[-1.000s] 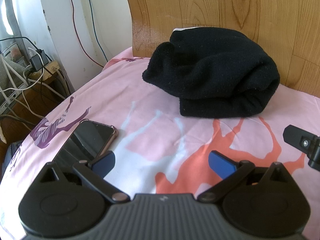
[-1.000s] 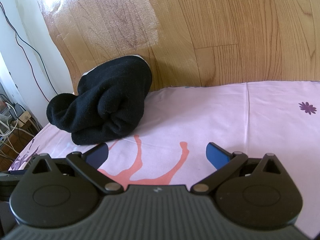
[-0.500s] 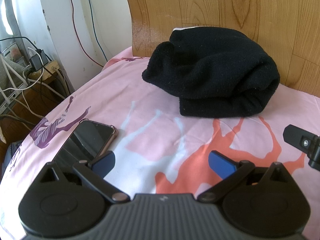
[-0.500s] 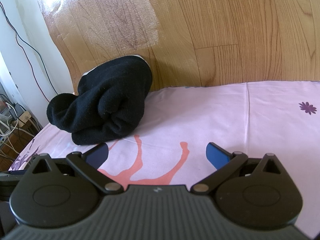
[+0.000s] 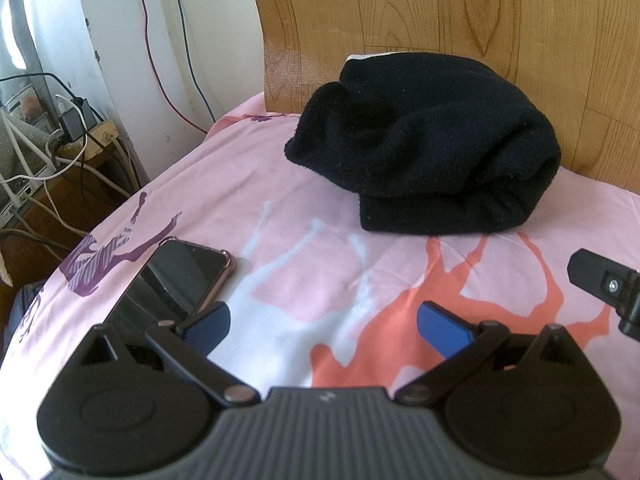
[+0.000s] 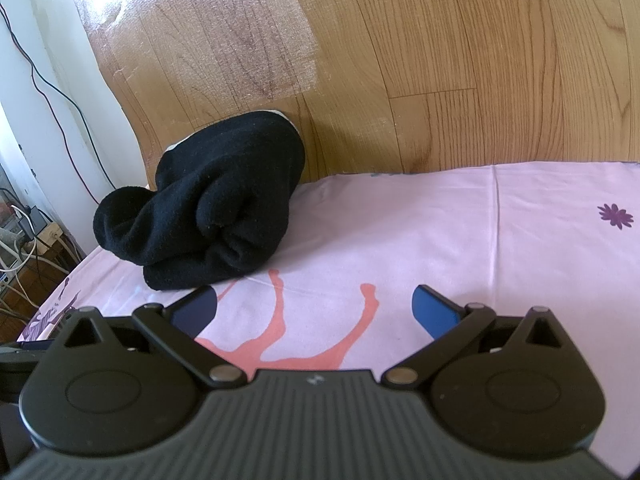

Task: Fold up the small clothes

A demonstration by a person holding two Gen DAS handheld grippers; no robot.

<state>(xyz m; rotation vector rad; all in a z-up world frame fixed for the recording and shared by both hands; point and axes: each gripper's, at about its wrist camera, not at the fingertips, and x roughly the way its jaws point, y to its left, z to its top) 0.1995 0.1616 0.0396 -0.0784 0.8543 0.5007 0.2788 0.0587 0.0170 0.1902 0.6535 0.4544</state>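
Observation:
A black fleece garment [image 5: 424,148] lies bunched in a loose fold on the pink sheet, against the wooden headboard. It also shows in the right wrist view [image 6: 208,208], at the left. My left gripper [image 5: 324,326] is open and empty, low over the sheet, well short of the garment. My right gripper [image 6: 314,312] is open and empty, with its left pad close to the garment's near edge. Part of the right gripper [image 5: 604,284] shows at the right edge of the left wrist view.
A phone [image 5: 176,280] in a clear case lies on the sheet just ahead of my left gripper's left finger. The wooden headboard [image 6: 440,60] stands behind the bed. Cables and a power strip [image 5: 60,136] crowd the floor beyond the bed's left edge.

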